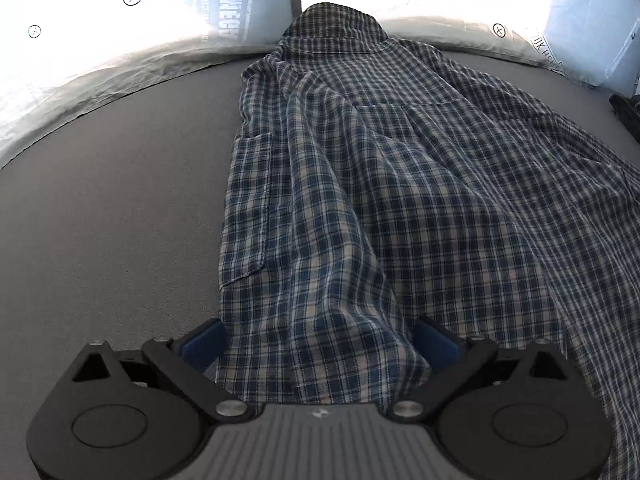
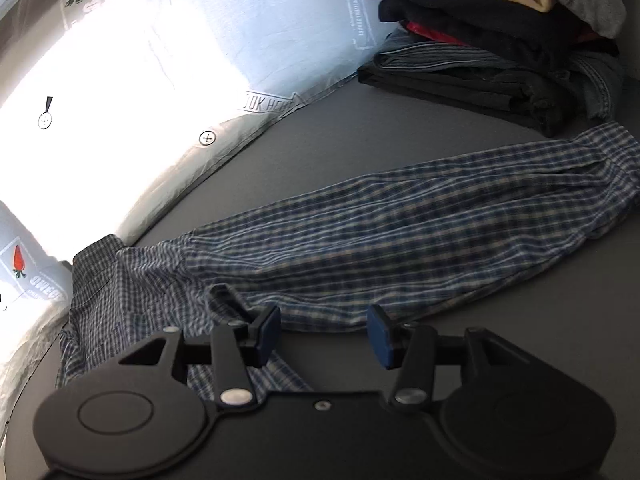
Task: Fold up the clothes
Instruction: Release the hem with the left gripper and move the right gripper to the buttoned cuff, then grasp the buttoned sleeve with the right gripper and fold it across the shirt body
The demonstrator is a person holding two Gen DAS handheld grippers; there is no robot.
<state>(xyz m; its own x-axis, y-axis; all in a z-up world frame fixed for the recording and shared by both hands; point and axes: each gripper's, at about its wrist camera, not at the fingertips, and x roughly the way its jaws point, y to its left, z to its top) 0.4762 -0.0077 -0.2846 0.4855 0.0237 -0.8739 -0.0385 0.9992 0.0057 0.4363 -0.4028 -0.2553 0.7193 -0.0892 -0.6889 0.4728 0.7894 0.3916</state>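
Left gripper (image 1: 316, 344): jaws spread wide, blue pads (image 1: 434, 344) on either side of a raised ridge of plaid shirt (image 1: 360, 200) fabric. Cloth sits between them; no visible pinch, so released. The shirt lies on the grey table (image 1: 112, 200), hem near, collar (image 1: 332, 24) at the far end, a patch pocket (image 1: 248, 200) along its left edge.

Right gripper (image 2: 324, 334): jaws apart, grasping nothing, hovering at the near edge of the shirt's sleeve (image 2: 400, 220). Sleeve stretches flat to the right, cuff (image 2: 616, 168) far right.

Beyond the cuff, far right: a stack of folded clothes (image 2: 500, 52), dark items low, yellow and grey on top. White printed sheeting (image 2: 160, 60) bounds the far side.
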